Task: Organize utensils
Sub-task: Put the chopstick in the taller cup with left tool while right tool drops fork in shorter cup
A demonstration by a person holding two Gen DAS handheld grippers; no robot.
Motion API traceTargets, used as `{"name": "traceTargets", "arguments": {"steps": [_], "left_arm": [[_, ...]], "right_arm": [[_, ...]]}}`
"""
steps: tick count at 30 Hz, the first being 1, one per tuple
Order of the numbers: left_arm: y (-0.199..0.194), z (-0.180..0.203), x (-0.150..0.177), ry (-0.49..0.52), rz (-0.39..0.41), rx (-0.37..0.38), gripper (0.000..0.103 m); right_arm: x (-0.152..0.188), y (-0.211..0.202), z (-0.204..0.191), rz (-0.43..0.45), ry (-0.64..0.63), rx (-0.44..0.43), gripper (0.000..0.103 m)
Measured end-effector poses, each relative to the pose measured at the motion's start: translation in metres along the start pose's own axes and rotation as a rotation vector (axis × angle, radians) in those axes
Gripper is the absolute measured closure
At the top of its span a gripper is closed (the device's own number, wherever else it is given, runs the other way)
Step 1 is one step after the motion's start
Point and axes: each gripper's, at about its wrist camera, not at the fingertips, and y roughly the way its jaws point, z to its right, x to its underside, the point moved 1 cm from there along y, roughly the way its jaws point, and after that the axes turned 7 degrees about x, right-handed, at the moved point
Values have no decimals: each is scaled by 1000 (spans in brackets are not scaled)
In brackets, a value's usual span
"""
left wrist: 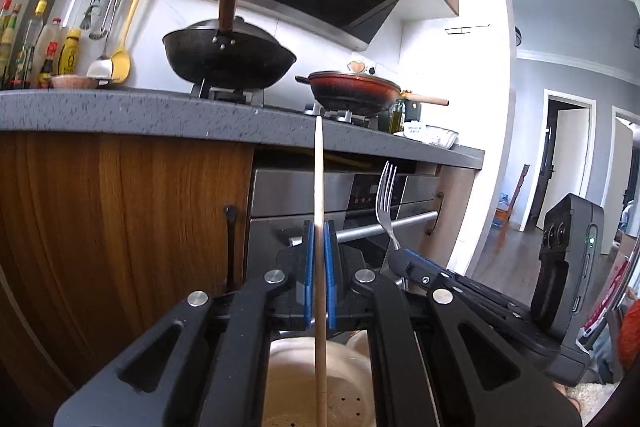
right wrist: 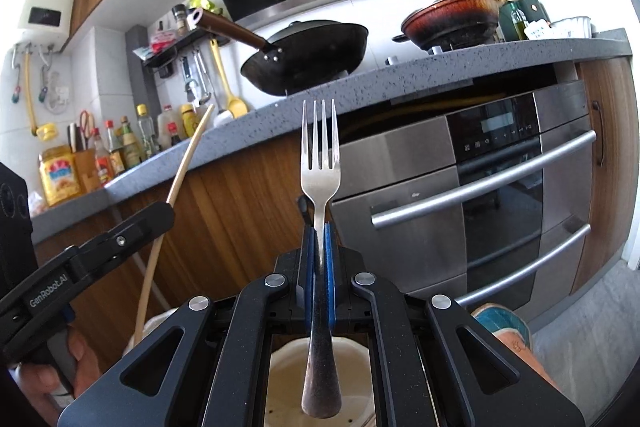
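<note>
My left gripper (left wrist: 319, 227) is shut on a pale wooden chopstick (left wrist: 319, 179) that stands upright between its blue pads; its lower end hangs over a cream perforated holder (left wrist: 296, 387). My right gripper (right wrist: 320, 229) is shut on a steel fork (right wrist: 320, 163), tines up, handle end over the same cream holder (right wrist: 288, 383). In the left wrist view the right gripper (left wrist: 404, 259) and fork (left wrist: 386, 199) sit just to the right. In the right wrist view the left gripper (right wrist: 160, 213) and chopstick (right wrist: 188, 155) sit to the left.
A grey countertop (left wrist: 120, 115) runs ahead with a black wok (left wrist: 228, 59) and a red pan (left wrist: 356, 89) on the stove. Below are a wooden cabinet (left wrist: 120, 207) and a steel oven (right wrist: 500, 195). Sauce bottles (right wrist: 112, 151) and hanging utensils (left wrist: 120, 27) stand at the left.
</note>
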Motion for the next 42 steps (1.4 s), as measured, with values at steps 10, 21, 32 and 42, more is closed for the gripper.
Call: {"name": "traceTargets", "arguments": {"steps": [10,21,32,42], "left_arm": [[-26,-8,25,-18,-37,-25,98],[-43,-8,40,-23,-160,-42,98],[-48,-11,41,-24,-145,-35,96],[-52,-13,40,-20,-126,-56,81]], "right_arm": [[19,-14,-5,-42,-90,10,97],[45,-39,-7,-128,-125,14,97],[45,-39,1,-149,-98,29,97],[44,-37,10,-160,-70,72,97]]}}
